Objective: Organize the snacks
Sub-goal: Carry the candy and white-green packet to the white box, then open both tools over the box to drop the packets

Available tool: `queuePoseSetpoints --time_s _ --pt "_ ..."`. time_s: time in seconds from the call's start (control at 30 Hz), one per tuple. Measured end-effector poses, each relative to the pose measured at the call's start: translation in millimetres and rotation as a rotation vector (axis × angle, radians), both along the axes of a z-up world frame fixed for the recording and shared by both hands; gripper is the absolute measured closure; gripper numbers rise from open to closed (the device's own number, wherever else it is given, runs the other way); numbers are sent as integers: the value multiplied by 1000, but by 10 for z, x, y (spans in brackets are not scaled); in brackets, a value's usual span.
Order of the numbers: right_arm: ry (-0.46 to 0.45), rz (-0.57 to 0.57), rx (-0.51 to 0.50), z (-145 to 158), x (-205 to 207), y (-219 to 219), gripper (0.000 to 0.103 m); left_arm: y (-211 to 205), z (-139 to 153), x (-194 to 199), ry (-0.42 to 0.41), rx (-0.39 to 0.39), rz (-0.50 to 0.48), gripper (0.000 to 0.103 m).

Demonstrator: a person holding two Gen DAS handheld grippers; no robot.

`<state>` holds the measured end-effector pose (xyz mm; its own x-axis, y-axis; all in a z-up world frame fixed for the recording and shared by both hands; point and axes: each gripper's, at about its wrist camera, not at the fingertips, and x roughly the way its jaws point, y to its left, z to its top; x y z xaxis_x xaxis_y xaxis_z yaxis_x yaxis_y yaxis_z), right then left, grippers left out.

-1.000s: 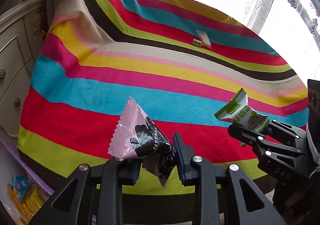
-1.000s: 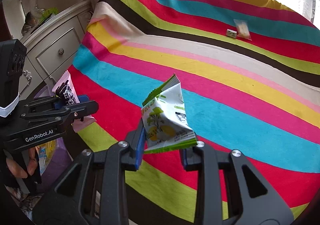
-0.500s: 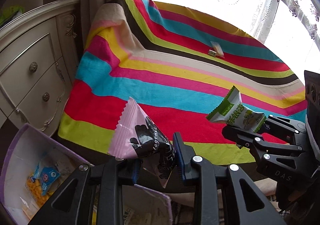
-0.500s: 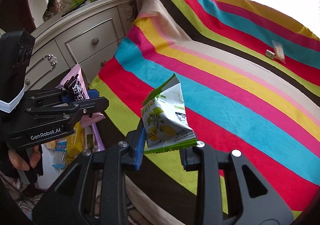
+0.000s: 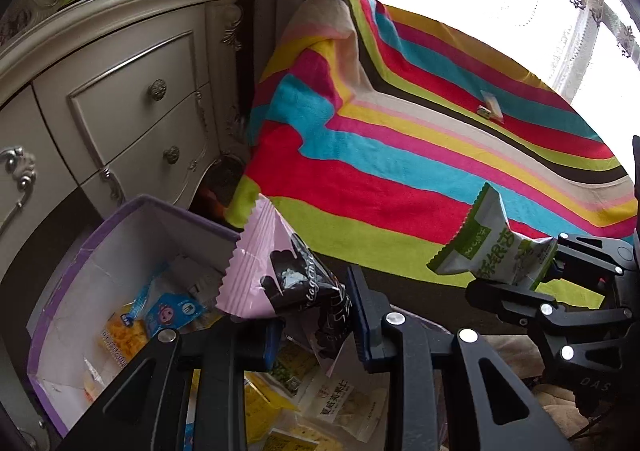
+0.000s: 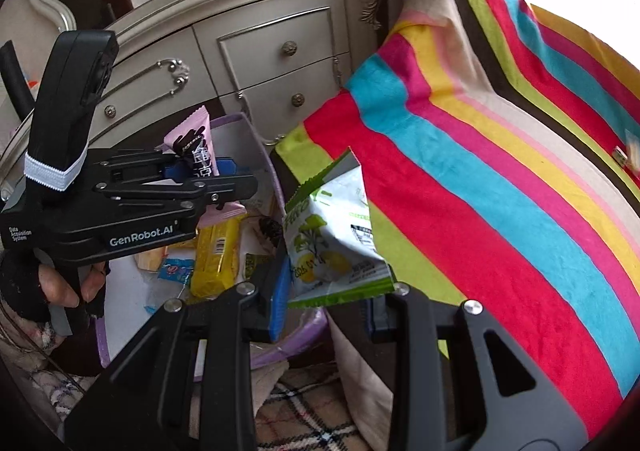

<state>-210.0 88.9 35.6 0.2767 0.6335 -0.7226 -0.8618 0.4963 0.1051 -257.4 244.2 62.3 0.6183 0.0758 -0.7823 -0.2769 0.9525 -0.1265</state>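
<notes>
Risk first: left claw [image 5: 310, 321] pinches a pink crimped snack packet with black print [image 5: 280, 275] above the white, purple-rimmed storage box [image 5: 132, 229], while the right claw [image 6: 326, 301] clamps a green-and-white foil snack bag [image 6: 334, 235] by its bottom seam, hanging near the box's right rim. Released from there, that bag could plausibly clip the rim and drop onto the floor, and the two claws sit close enough to bump. A small wrapped snack [image 5: 490, 111] lies far off on the rainbow-striped cloth [image 5: 400, 179]. Readable writing: "GenRobot.AI" and "Data Acquisition System" on the left claw, "DAS" on the right; the bags' print is Chinese, too small to read.
</notes>
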Motion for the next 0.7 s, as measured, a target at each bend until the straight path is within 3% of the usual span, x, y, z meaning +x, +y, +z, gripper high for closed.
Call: queuePoseSetpoints --time_s 0.27,0.67,0.7 --pt "-9 151 -19 -80 -321 342 70 348 -34 -217 24 23 112 73" --pt "-26 306 -59 -197 -671 712 68 623 -196 -315 108 53 188 71" --pt "-19 314 -59 -207 -678 726 67 638 -207 -330 114 49 198 68"
